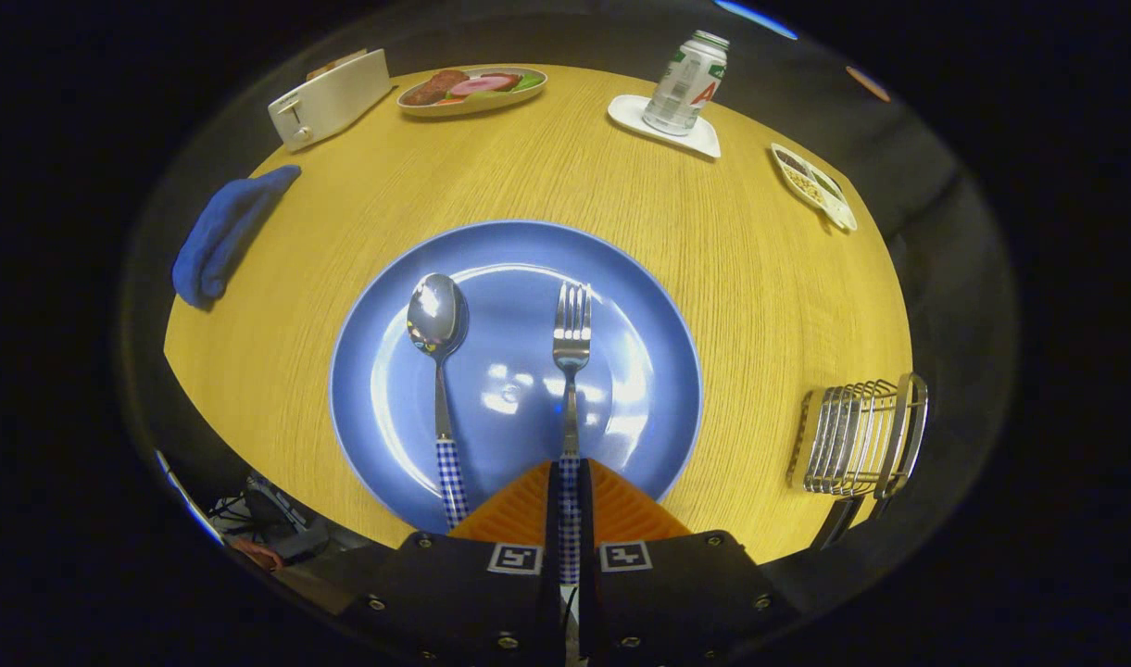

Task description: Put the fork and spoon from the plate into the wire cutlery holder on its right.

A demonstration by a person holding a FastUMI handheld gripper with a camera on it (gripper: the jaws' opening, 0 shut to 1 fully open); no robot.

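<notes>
A blue plate (658, 371) lies on the round wooden table just ahead of my fingers. On it lie a spoon (439, 371) to the left and a fork (571, 371) beside it, both with blue-and-white checked handles pointing toward me. My gripper (570, 496) is shut on the fork's checked handle, its orange fingers (625, 509) pressing it from both sides over the plate's near rim. The fork's tines point away, above the plate's centre. The wire cutlery holder (861, 440) stands on the table to the right of the plate, near the table edge.
At the far side of the table stand a white toaster (329, 97), an oval dish of food (472, 90), a can on a white coaster (685, 83) and a small divided snack dish (813, 185). A folded blue cloth (222, 236) lies left of the plate.
</notes>
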